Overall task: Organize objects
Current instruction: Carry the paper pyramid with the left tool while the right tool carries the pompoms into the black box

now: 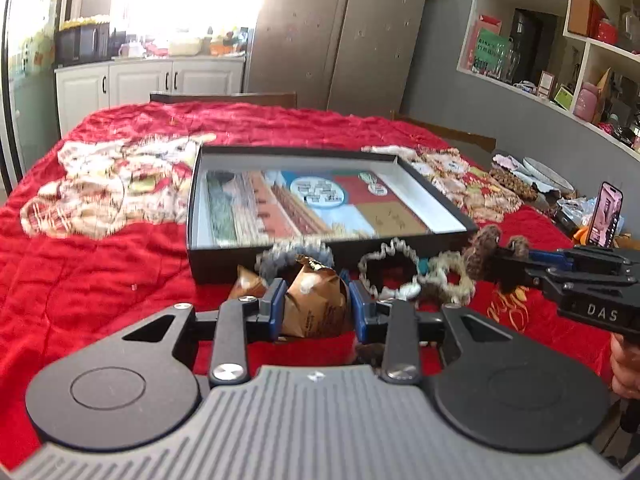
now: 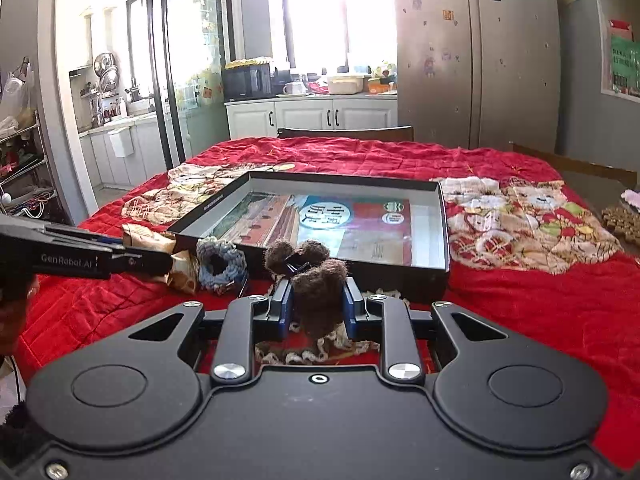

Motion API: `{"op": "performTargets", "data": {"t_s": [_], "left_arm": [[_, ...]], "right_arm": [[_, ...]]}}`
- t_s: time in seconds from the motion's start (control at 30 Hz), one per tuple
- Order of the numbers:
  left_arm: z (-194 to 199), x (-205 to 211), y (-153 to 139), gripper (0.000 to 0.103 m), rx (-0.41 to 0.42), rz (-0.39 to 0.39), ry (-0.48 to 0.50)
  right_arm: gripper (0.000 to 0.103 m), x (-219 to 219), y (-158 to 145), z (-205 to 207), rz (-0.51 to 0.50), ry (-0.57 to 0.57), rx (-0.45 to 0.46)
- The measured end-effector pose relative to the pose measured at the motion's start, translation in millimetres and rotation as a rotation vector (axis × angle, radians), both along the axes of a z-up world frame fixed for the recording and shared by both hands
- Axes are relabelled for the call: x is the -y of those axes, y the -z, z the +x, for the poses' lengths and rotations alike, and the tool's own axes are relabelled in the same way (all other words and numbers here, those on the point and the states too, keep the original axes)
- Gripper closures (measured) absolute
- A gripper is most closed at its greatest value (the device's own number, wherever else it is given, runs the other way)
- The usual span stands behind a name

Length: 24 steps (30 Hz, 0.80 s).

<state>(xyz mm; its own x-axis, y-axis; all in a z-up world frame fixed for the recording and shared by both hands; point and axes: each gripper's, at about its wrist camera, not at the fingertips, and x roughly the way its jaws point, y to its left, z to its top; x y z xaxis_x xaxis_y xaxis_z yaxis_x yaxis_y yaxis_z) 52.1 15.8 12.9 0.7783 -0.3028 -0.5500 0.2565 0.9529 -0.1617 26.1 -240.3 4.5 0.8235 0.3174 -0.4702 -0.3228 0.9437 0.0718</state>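
Note:
My left gripper (image 1: 316, 306) is shut on a crumpled brown snack packet (image 1: 316, 304), held just above the red cloth. My right gripper (image 2: 318, 306) is shut on a fuzzy brown hair tie (image 2: 320, 276) with bobbles; in the left wrist view it (image 1: 492, 256) comes in from the right with the same tie (image 1: 482, 250). In front of both lies an open black box (image 1: 440, 196) with a colourful book (image 1: 320, 208) inside. Along its near wall lie a blue-grey scrunchie (image 2: 220, 262), a cream scrunchie (image 1: 388, 270) and a beige one (image 1: 450, 278). Another brown packet (image 2: 148, 238) sits left of the box.
A red quilted cloth (image 1: 100, 280) with cartoon patches covers the table. A phone (image 1: 608, 214) stands on the right edge by a plate (image 1: 544, 174) and clutter. A chair back (image 2: 344, 132), a fridge (image 2: 480, 52) and wall shelves (image 1: 560, 40) lie beyond.

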Motion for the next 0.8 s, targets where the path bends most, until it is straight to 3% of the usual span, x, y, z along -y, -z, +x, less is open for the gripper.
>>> {"op": "performTargets", "data": {"t_s": [0.8], "left_arm": [[69,1,-22,0.066,0.085,-0.035,-0.058]], "right_arm": [[0.079,-7,-22,74,0.000,0.039,0.080]]}}
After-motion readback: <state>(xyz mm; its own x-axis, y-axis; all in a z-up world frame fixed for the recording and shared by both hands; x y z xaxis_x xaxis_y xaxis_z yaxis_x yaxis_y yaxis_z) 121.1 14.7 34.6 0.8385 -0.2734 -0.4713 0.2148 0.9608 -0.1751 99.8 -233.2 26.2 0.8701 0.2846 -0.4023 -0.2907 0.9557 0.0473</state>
